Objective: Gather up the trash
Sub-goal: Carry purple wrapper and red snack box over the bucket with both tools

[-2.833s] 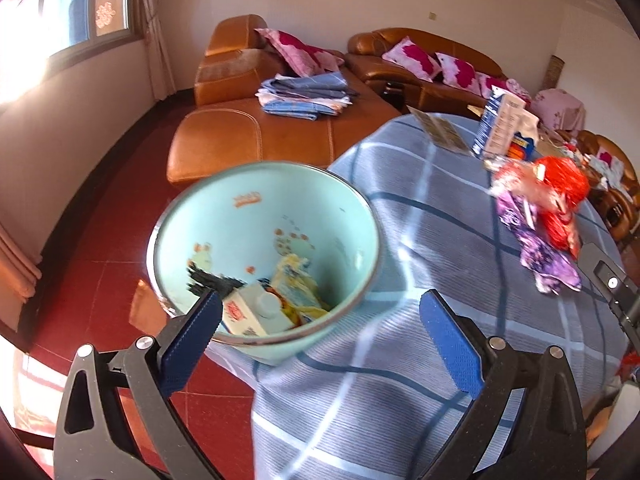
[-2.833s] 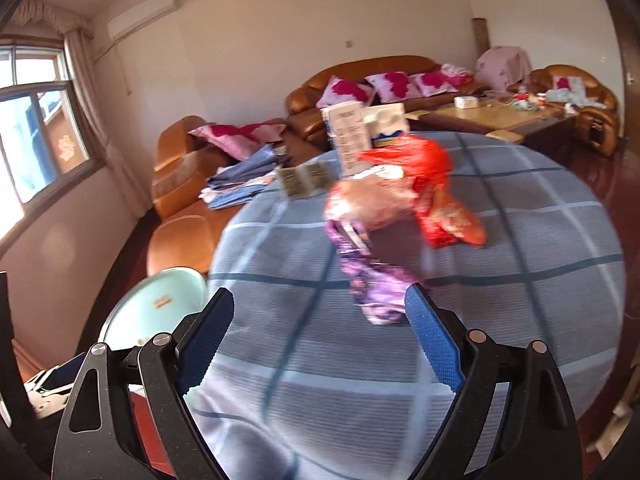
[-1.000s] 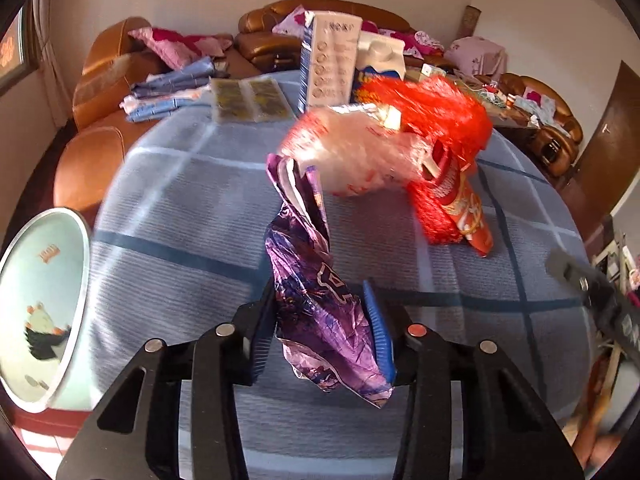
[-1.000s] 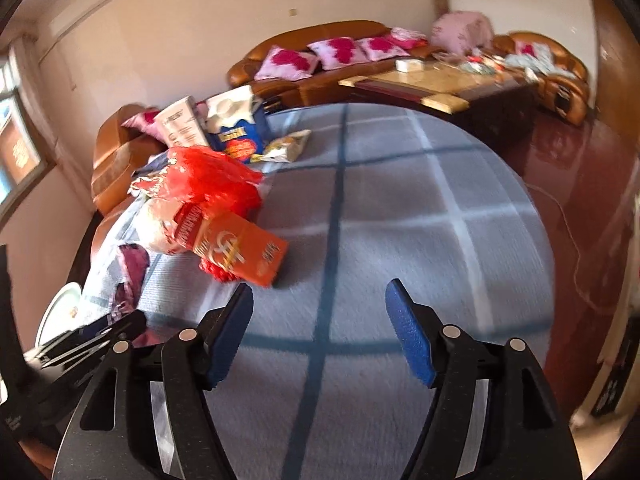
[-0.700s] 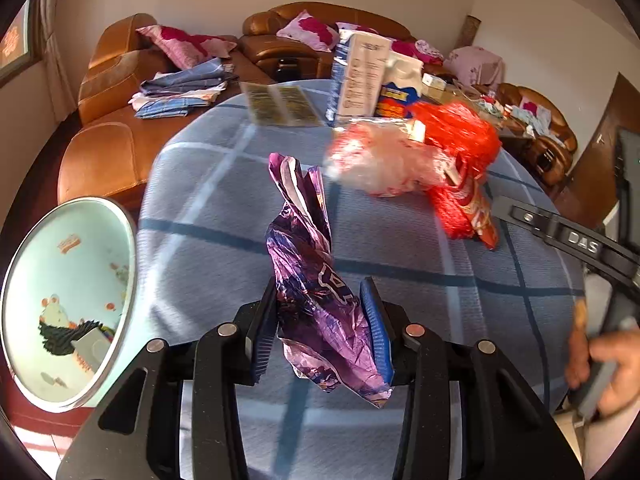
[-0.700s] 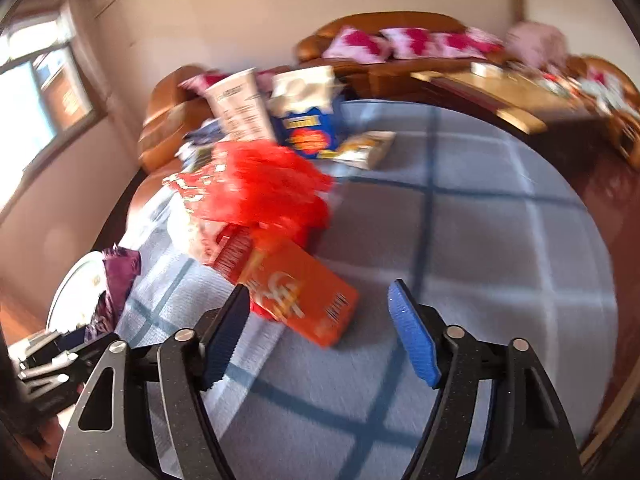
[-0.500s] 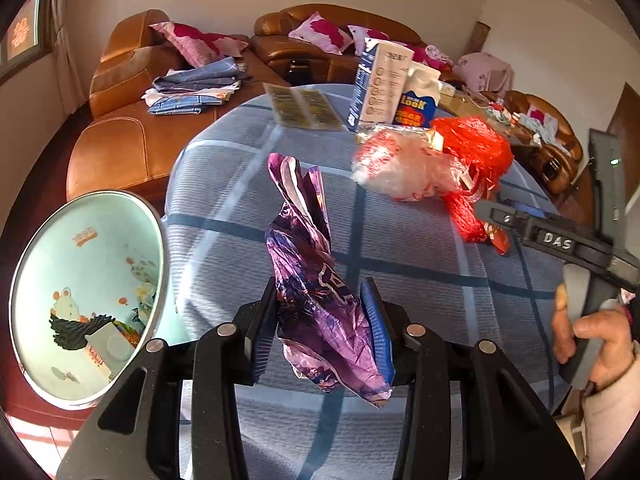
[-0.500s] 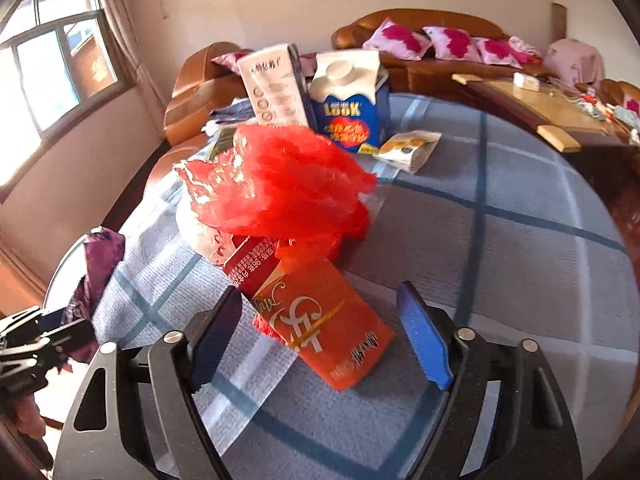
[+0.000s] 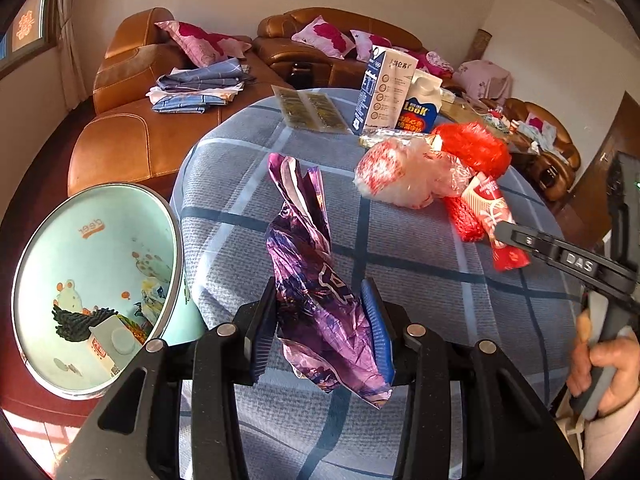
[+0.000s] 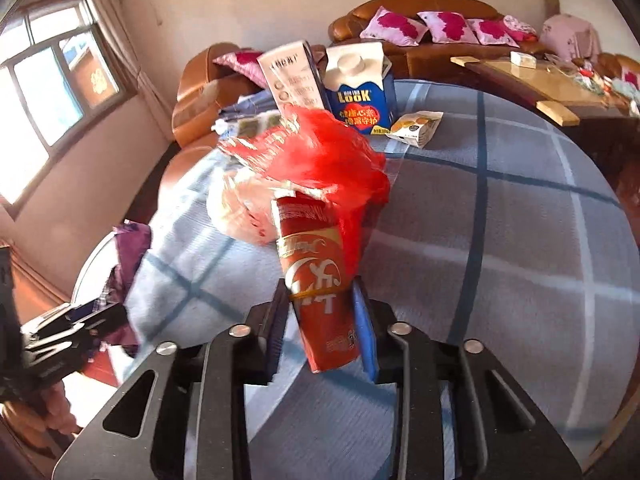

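Observation:
My left gripper point(image 9: 320, 328) is shut on a crumpled purple wrapper point(image 9: 316, 288) and holds it above the blue checked tablecloth point(image 9: 400, 280). A pale green bin point(image 9: 92, 280) with trash inside stands to its left, below the table edge. My right gripper point(image 10: 322, 332) is shut on a red packet point(image 10: 320, 288) that lies on the table against a red plastic bag point(image 10: 332, 160) and a white-and-red bag point(image 10: 244, 208). The red packet point(image 9: 496, 224) and the right gripper's side show at the right of the left wrist view.
Two cartons point(image 10: 356, 88) and a small snack pack point(image 10: 418, 126) stand at the table's far side, with a flat sachet strip point(image 9: 312, 112). Brown leather sofas point(image 9: 128, 120) with folded cloths and pillows lie behind. A low wooden table point(image 10: 540, 84) is at the far right.
My right gripper has moved in and shut on the red packet. My left gripper, shut on the purple wrapper, has swung left toward the bin.

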Demonstrator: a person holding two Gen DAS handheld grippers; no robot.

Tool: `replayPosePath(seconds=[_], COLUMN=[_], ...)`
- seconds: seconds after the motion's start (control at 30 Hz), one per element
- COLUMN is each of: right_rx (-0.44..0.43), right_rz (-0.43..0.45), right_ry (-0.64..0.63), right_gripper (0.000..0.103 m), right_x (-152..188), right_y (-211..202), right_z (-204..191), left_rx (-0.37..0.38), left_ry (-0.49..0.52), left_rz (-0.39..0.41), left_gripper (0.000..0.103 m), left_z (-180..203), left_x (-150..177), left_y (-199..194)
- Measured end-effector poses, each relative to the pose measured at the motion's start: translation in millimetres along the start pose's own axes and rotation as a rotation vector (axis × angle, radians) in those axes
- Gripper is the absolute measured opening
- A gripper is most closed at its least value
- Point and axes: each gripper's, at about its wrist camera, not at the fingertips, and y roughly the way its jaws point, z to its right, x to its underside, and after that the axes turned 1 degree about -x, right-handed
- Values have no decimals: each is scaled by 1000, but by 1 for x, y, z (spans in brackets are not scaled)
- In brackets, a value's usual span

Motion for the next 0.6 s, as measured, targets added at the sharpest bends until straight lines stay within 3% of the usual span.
replayPosePath(seconds=[0.3,0.6], right_rx=[74,43], right_rz=[68,156], right_ry=[125,187], right_gripper=[25,25], right_x=[34,54], right_y=[-33,-56], right_z=[-17,-47], left_rx=[0,-52], left_ry=[8,21], left_rz=[18,45], left_gripper=[41,41], left_z=[-1,-7], left_x=[9,16], left_y=[-16,-35])
